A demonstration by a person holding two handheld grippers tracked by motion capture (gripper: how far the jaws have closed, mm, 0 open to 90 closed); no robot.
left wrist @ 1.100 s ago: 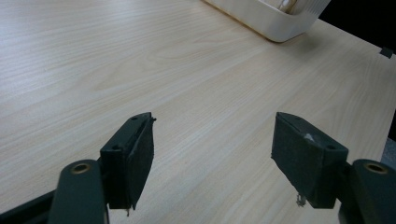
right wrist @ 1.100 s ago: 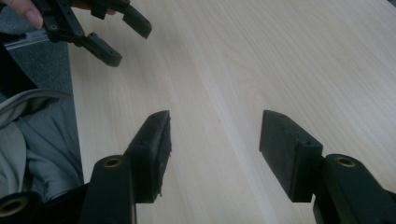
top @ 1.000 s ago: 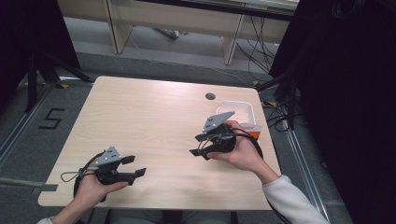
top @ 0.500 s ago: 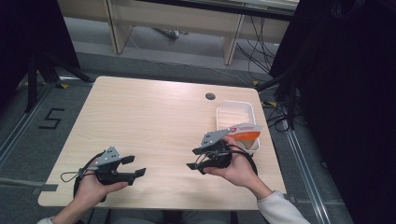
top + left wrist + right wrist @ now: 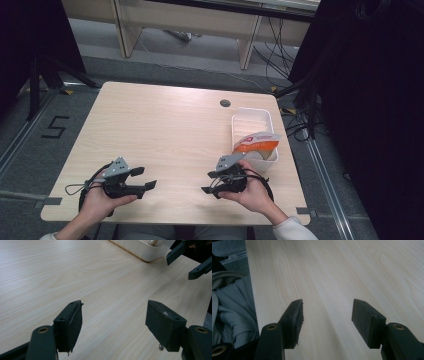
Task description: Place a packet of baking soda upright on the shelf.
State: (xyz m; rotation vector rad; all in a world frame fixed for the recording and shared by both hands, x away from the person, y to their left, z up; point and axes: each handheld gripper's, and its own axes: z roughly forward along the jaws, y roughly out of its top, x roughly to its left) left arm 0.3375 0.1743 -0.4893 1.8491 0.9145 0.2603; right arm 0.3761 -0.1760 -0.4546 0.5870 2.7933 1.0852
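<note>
Bench (image 5: pixel 165 125) carries a white tray (image 5: pixel 252 120) near its right edge, with an orange-and-white packet (image 5: pixel 256 144) lying in the tray's near end, partly propped on the rim. Packet sits inside the tray, so the placing step looks finished, judging by how things lie.

Right tool (image 5: pixel 216 181) rests low over the bench just beside the tray's near corner, jaws spread apart and holding nothing; the right gripper view shows bare wood between its jaws (image 5: pixel 325 322). It points away from the tray toward the bench's near edge, likely a parked pose clear of the tray so the packet is not disturbed.

Left tool (image 5: pixel 142 179) sits well apart at the near left of the bench, jaws also spread and empty (image 5: pixel 113 325). From its own view the tray's wall (image 5: pixel 140 248) and the other tool's jaws appear at the far right. Its distance suggests it has no part in the tray work and simply waits.
</note>
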